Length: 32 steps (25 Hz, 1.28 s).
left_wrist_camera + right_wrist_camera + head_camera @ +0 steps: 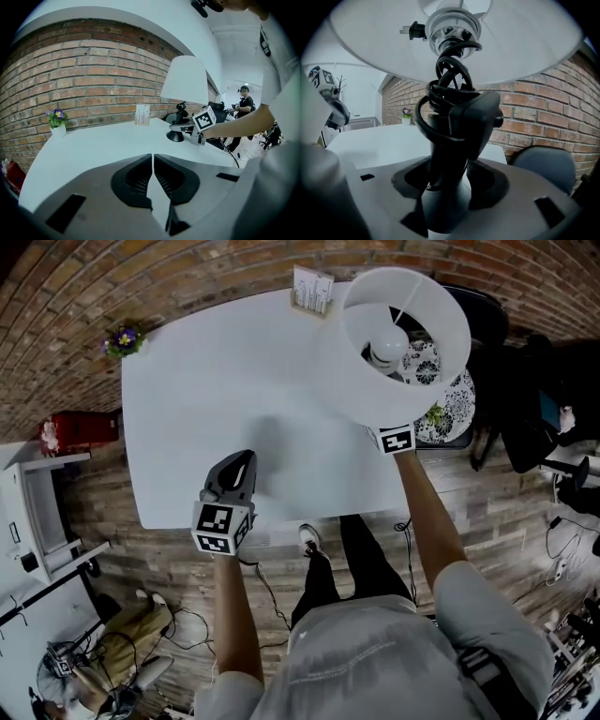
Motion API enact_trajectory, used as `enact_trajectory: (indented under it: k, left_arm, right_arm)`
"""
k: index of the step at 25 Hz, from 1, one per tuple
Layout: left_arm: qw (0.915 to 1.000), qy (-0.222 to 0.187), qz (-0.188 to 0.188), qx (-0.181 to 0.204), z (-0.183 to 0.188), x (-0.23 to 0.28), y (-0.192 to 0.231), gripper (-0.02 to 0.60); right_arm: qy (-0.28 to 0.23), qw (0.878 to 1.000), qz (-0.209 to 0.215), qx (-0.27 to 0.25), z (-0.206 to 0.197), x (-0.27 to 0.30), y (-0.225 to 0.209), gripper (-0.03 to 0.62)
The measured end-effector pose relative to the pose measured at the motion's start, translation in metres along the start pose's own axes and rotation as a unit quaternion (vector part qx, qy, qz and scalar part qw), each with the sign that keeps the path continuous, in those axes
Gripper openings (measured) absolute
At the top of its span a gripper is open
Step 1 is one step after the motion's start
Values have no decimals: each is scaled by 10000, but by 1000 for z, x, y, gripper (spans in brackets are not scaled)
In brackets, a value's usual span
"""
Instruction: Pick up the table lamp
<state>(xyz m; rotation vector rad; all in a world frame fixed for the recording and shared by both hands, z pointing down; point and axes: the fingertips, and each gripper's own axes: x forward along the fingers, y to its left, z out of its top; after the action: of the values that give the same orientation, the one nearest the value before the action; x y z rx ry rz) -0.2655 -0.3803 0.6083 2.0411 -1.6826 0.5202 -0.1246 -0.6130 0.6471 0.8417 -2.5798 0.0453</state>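
Your right gripper [444, 185] is clenched on the lamp [403, 334] at its stem, probably the only part slim enough, at the right edge of the table [216, 399]. Your left gripper [242, 465] hangs closed and empty over its near edge.

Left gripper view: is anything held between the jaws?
No, the left gripper has its jaws closed against each other with nothing between them, above the white table.

Lamp [398, 338] at far-right part of surface [216, 390], stem between right tool [447, 180] jaws. Card holder [313, 292] left of lamp, at far edge. Flower pot [123, 340] on far-left corner. Left tool [239, 470] above near edge, left side. Chair [441, 381] beyond right edge.
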Motion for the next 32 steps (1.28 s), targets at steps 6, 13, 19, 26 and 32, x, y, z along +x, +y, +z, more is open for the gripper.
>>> enact_trajectory:
  k: [6, 13, 19, 26, 32]
  left_arm:
    - [9999, 114, -36, -8, -7, 2, 0, 20]
    - [9998, 156, -83, 4, -12, 3, -2, 20]
    - [9998, 160, -112, 11, -14, 1, -5, 20]
    - [9999, 141, -45, 19, -15, -12, -4, 20]
    - [10000, 71, -13, 14, -15, -26, -8, 20]
  right_arm:
    - [-44, 9999, 93, 40, 3, 7, 4, 189]
    - [-152, 9996, -204, -131, 9, 11, -7, 150]
    - [-90, 9993, -248, -262, 11, 9, -7, 146]
    - [281, 9983, -405, -317, 9, -2, -12, 140]
    - [731, 9973, 81, -29, -7, -18, 9, 138]
